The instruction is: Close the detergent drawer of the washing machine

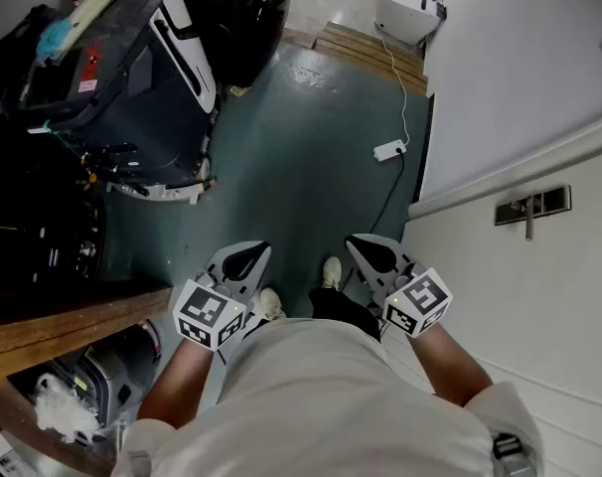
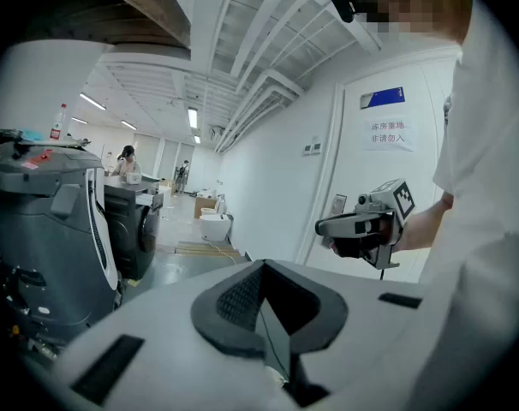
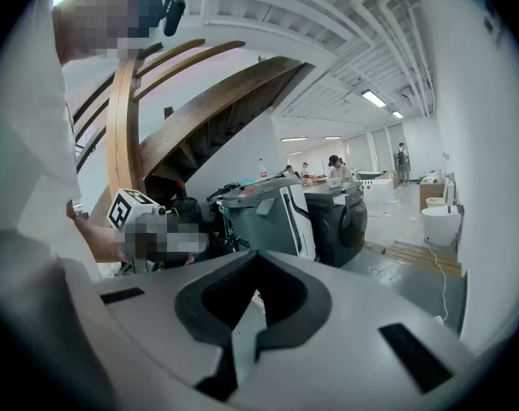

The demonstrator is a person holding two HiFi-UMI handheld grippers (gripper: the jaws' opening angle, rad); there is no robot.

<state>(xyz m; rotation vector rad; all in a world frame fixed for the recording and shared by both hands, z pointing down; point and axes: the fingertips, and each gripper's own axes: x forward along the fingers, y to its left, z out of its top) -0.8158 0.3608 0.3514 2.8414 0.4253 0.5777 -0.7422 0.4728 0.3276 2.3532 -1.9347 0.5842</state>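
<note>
A dark front-loading washing machine stands far down the room behind a grey machine, and also shows in the right gripper view as a dark washing machine. I cannot make out its detergent drawer. Both grippers are held close to the person's body, over the green floor. My left gripper has its jaws together with nothing between them, as the left gripper shows from its own camera. My right gripper is likewise shut and empty, seen up close as the right gripper. Neither is near the washer.
A large grey floor-cleaning machine fills the left side. A white door with a metal handle is at the right. A power strip on a cable lies on the floor. White toilets stand behind a wooden step. A wooden beam crosses lower left.
</note>
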